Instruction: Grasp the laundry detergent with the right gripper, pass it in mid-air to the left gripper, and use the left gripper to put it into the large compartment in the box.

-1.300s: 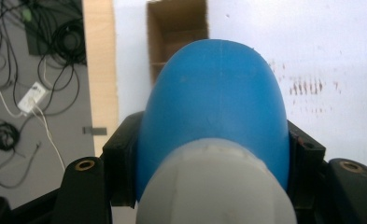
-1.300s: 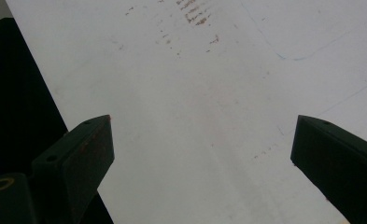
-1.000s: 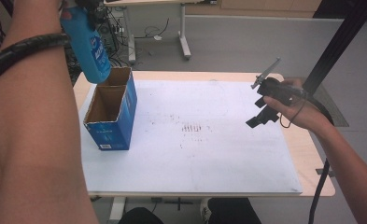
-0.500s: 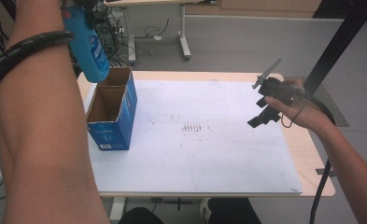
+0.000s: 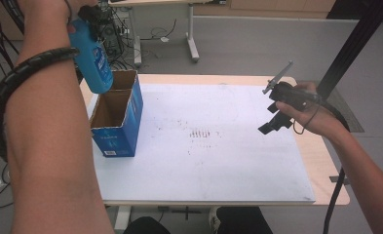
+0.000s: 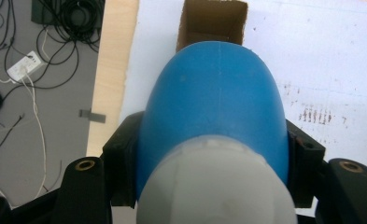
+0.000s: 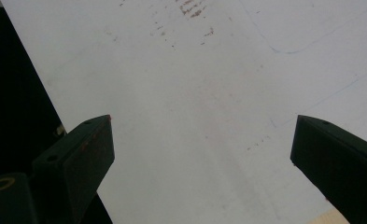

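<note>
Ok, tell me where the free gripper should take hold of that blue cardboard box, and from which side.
Grip one long side wall of the blue cardboard box at its open top rim, coming down from above. The box stands upright with its top open, so a thin wall edge is bare for one jaw inside, one outside. The right gripper is open and likely suits it; the left gripper holds the blue bottle over the box.

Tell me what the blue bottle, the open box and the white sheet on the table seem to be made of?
Blue bottle: probably plastic, smooth with a soft sheen and a pale grey cap in the left gripper view.
Open box: cardboard, brown and matt inside, printed glossy blue outside.
White sheet: likely paper or thin board, flat, matt, marked with brownish stains.
Table: pale wood-look edge, possibly laminate.
</note>
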The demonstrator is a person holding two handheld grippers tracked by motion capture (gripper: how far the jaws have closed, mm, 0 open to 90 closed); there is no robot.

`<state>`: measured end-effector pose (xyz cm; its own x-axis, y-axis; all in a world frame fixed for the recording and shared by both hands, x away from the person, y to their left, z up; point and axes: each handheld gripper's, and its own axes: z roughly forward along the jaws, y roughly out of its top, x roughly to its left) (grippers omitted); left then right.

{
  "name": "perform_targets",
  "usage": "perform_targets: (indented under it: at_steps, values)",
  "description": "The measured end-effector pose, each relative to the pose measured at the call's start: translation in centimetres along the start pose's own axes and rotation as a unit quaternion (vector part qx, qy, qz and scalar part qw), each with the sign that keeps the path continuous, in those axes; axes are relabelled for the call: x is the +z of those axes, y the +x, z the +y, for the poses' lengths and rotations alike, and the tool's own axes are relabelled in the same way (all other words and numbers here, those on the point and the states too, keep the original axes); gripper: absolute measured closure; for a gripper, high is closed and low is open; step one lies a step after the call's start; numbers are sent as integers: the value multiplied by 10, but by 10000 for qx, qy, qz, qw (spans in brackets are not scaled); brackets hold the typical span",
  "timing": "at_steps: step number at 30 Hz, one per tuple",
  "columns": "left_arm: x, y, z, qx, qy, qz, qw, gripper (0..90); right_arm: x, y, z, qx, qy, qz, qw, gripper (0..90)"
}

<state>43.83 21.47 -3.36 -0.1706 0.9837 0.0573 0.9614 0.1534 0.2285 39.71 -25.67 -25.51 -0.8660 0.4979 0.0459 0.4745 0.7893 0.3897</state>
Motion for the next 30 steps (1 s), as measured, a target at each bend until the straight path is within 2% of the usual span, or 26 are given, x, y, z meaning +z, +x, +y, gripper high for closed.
perform_targets:
  at_steps: [15, 30]
  values:
    - [43, 5, -1, -28, 149, -24, 9999, 368, 3, 0, -1, 36, 29, 5, 10000, 62]
    - [98, 8, -6, -19, 349, -92, 9993, 369, 8, 1, 0, 46, 57, -32, 10000, 61]
